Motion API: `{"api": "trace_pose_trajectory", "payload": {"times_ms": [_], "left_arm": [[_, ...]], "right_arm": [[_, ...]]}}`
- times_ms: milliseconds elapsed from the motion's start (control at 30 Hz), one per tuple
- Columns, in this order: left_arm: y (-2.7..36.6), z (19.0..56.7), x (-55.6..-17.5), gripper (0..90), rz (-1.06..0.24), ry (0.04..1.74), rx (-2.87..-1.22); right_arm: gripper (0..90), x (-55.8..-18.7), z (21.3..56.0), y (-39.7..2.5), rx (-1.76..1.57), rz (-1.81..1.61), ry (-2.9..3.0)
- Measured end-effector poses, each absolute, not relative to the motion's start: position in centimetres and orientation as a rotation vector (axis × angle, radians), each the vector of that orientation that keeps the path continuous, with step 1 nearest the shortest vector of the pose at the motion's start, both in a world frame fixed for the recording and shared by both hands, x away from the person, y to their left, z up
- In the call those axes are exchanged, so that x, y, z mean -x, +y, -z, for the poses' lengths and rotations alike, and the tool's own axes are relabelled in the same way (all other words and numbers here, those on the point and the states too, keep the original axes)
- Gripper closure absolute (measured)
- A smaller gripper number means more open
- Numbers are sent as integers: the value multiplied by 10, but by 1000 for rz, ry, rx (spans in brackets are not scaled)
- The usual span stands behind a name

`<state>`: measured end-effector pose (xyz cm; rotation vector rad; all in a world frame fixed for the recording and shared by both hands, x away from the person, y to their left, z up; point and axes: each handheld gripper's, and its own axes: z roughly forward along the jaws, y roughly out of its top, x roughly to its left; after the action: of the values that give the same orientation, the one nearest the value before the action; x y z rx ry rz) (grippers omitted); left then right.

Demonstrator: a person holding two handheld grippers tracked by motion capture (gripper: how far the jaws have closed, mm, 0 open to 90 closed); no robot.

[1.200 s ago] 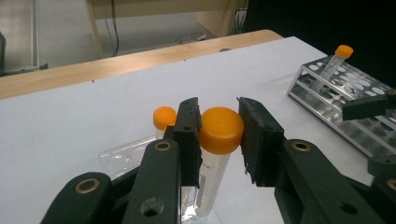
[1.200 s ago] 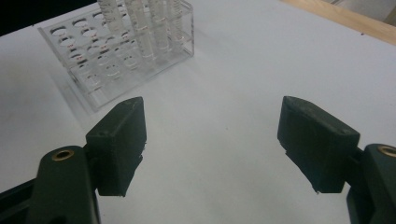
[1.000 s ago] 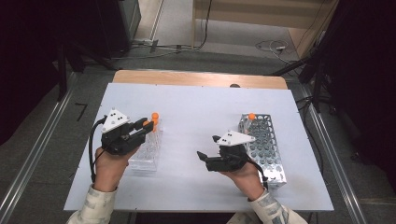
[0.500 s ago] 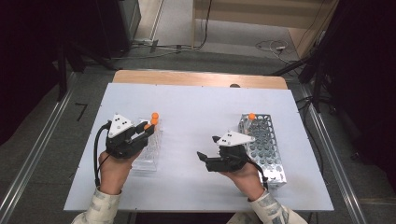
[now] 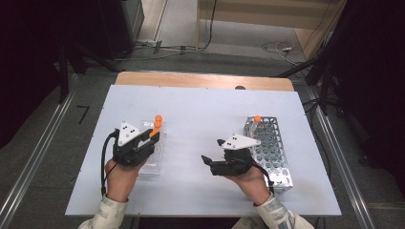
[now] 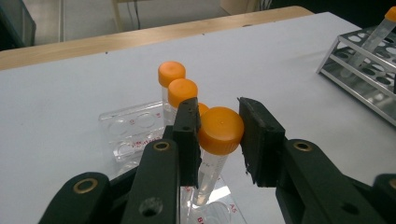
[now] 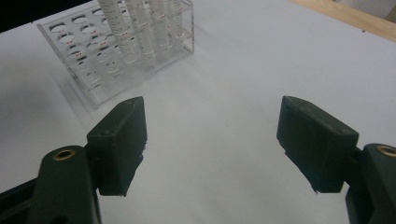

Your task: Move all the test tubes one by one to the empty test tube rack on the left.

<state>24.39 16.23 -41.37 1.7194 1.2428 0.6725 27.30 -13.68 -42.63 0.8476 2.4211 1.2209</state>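
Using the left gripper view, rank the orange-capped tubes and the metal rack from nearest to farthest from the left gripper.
1. Tube between the jaws, cap level with them.
2. Second capped tube, just behind.
3. Third capped tube, farther back.
4. Metal rack, far right.

A white table [image 5: 200, 109] with a wooden far edge [image 5: 200, 80] lies under both tongs. Beyond them, grey floor [image 5: 191, 52] with cables [image 5: 277, 46]; dark surroundings either side, metal rails [image 5: 33, 162] flanking.
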Motion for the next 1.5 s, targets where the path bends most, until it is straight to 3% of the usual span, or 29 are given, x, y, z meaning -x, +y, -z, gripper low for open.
{"api": "trace_pose_trajectory", "payload": {"times_ms": [200, 500, 567, 667, 867, 1500], "left_arm": [[163, 416, -243, 684, -677, 1252, -1720], [163, 415, -241, 596, -680, 1249, -1704], [163, 413, -240, 554, -682, 1251, -1694], [166, 410, -238, 422, -637, 1259, -1665], [169, 406, -235, 307, -650, 1274, -1618], [172, 404, -234, 289, -642, 1265, -1589]], "right_arm": [[225, -273, 427, -137, -844, -1222, 2422], [225, -273, 426, -137, -851, -1226, 2411], [226, -273, 425, -139, -852, -1230, 2406], [231, -274, 424, -142, -860, -1230, 2392], [237, -277, 416, -157, -896, -1238, 2337], [252, -301, 403, -223, -1072, -1201, 2146]]}}
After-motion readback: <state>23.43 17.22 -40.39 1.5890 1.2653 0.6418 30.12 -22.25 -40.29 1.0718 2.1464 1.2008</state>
